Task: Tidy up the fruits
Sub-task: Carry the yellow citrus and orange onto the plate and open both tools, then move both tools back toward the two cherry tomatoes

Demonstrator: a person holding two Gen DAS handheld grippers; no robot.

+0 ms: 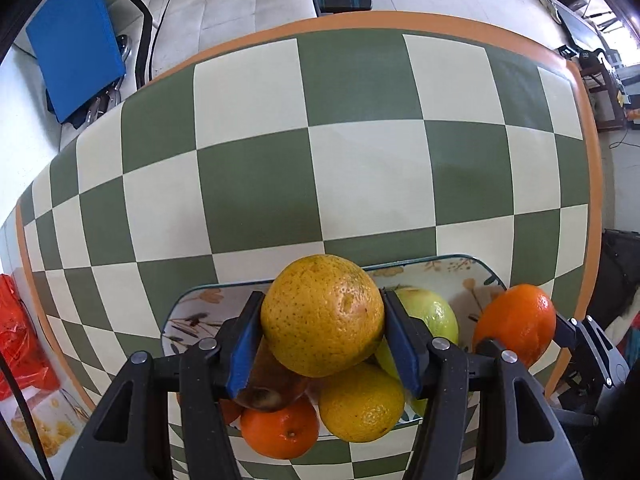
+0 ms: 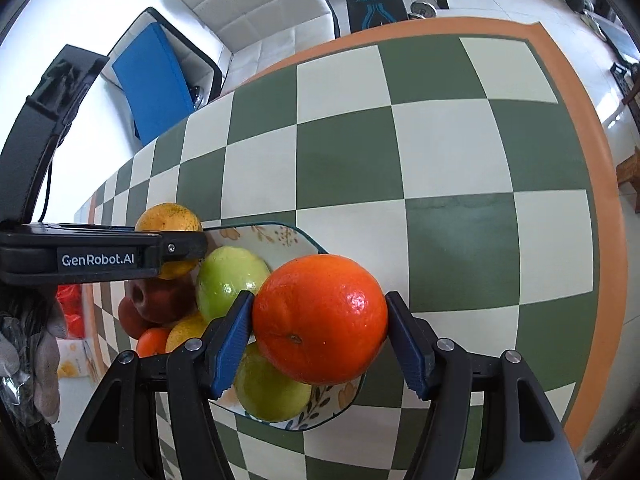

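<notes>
Fruits crowded the floral ceramic plate [image 1: 460, 270] at lower frame, so my left gripper [image 1: 322, 320] clenched a yellow-orange citrus [image 1: 322, 314] and my right gripper [image 2: 320, 316] a bright orange [image 2: 320, 316], lifting both clear.

- table [image 1: 256, 184] is a green and cream checkerboard with an orange band round the edge
- plate [image 2: 280, 236] is pale with little yellow-orange flowers, brown stems and a dark teal rim
- left tool [image 1: 322, 340] is black with blue pads [image 1: 244, 344], around a yellow-orange fruit [image 1: 322, 316] with speckled, greenish-dotted skin
- right tool [image 2: 320, 340], same black and blue, has a glossy deep orange fruit [image 2: 320, 316]
- two pale green fruits [image 2: 232, 280] on the plate, plus dark red-brown ones [image 2: 156, 300], apples maybe, half hidden
- bright blue cushion [image 1: 76, 40] in the background
- red plastic bag [image 1: 20, 332] at the left edge
</notes>
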